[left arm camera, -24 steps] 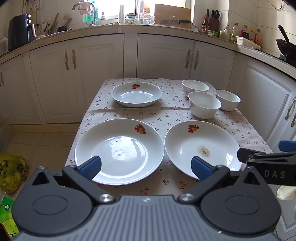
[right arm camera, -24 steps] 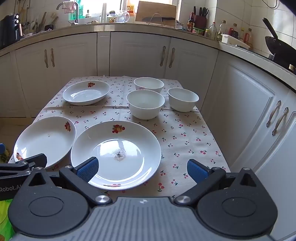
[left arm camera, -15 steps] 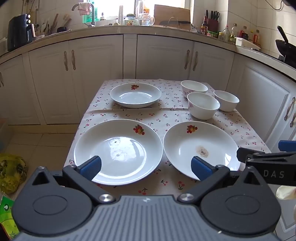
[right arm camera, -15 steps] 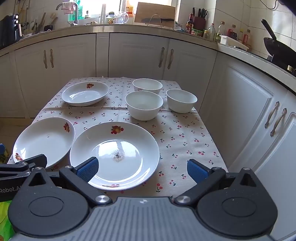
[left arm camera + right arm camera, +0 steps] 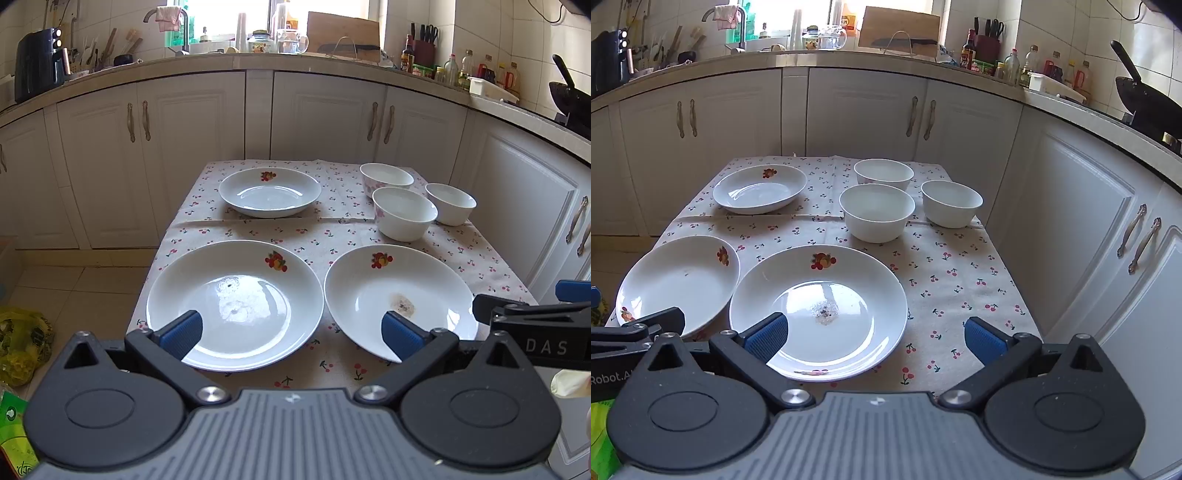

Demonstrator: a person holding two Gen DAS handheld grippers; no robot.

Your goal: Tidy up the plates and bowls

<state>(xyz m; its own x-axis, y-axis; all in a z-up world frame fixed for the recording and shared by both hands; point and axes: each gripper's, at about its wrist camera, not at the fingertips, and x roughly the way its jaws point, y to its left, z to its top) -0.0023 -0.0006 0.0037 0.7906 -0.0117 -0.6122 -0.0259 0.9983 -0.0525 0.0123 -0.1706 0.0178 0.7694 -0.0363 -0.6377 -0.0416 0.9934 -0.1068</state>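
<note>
We have not begun sorting yet — nothing is stacked. Nearest us, our left gripper (image 5: 291, 332) and right gripper (image 5: 875, 338) hang above the table's near edge, jaws spread wide, holding and touching nothing. Just beyond lie two large fruit-print plates, the left plate (image 5: 236, 302) and the right plate (image 5: 820, 310), side by side on the cherry tablecloth (image 5: 953, 280). Farther back sit a smaller plate (image 5: 269, 192) and three white bowls (image 5: 877, 212) clustered — all still to gather.
</note>
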